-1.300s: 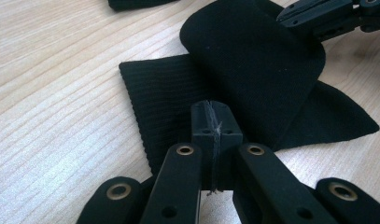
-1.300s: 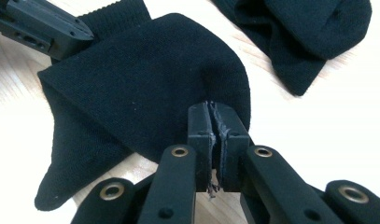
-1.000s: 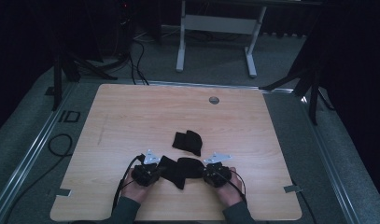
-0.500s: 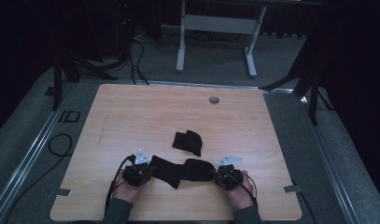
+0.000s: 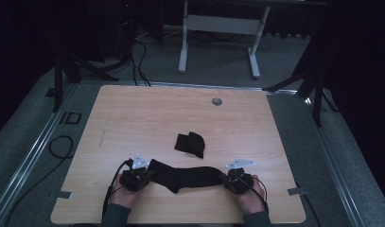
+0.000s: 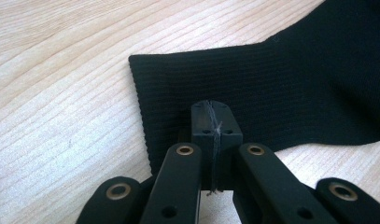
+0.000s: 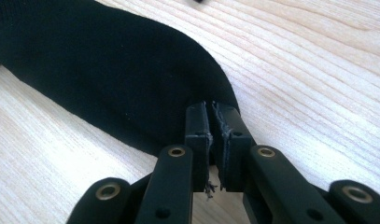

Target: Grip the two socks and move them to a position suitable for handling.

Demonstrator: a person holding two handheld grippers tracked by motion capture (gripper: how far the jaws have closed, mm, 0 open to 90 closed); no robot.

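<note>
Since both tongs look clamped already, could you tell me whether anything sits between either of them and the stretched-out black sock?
Nothing visible does. The left tongs grip the long black knitted sock at its ribbed cuff end; the right tongs pinch its rounded toe end. The small folded black sock lies apart, farther up the table.

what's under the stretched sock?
The stretched sock lies flat on bare wooden table, left gripper and right gripper pinching its ends. Wood directly beneath it is covered.

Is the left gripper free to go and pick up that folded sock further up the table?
Probably not yet. The left gripper is shut on the long sock, stretched between it and the right gripper. The table towards the folded sock is bare.
</note>
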